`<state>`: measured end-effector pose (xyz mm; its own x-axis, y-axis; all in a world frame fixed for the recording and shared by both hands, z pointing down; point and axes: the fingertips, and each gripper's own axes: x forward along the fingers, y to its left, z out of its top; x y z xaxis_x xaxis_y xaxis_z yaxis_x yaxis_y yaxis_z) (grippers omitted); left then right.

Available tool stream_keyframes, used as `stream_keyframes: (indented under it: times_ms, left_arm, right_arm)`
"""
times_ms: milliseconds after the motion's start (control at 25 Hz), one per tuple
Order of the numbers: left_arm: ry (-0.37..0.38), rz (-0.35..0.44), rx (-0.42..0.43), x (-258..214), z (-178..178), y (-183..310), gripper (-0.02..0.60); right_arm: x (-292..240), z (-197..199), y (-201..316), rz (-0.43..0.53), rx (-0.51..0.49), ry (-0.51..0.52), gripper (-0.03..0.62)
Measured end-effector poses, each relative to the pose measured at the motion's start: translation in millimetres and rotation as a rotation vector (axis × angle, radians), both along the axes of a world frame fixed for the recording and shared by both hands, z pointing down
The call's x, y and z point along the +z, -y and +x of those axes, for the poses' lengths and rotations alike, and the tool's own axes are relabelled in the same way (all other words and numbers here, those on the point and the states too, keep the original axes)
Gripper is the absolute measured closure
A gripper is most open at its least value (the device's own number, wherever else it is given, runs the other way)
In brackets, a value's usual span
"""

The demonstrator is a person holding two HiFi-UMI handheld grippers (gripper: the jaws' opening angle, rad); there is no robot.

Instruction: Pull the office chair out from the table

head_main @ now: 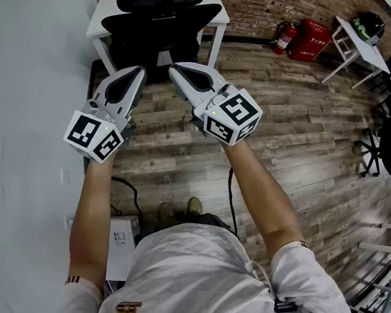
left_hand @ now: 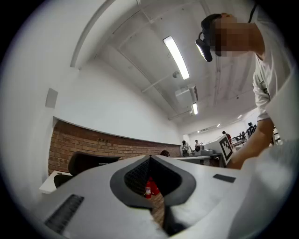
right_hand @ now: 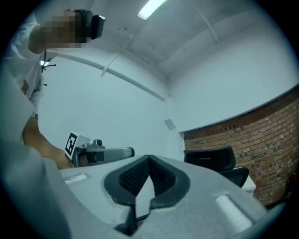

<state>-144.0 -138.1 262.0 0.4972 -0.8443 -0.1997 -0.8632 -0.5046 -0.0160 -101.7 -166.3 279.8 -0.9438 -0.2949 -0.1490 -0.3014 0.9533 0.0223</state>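
- A person in a white shirt (head_main: pixel 217 280) stretches both arms forward over the wood floor (head_main: pixel 289 127).
- The left gripper (head_main: pixel 139 72) and the right gripper (head_main: pixel 175 67), jaws closed and empty, hover near the chair.
- The black office chair (head_main: pixel 161 24) sits tucked against the white table (head_main: pixel 101 14), by the brick wall (head_main: pixel 260 6).

Nothing legible. Print on red box (head_main: pixel 310 39) by the brick wall (head_main: pixel 267 7) too small to read; shirt logo (head_main: pixel 127 312) blurred too.
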Motion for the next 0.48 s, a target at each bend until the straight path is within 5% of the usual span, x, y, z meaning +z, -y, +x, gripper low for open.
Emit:
stream_keyframes:
  times_ms: [480]
  left_arm:
    - [-0.036, 0.002, -0.009, 1.7, -18.0, 0.4, 0.583]
  right_arm:
    - [-3.4, -9.1, -1.5, -0.005, 0.004, 0.042, 0.592]
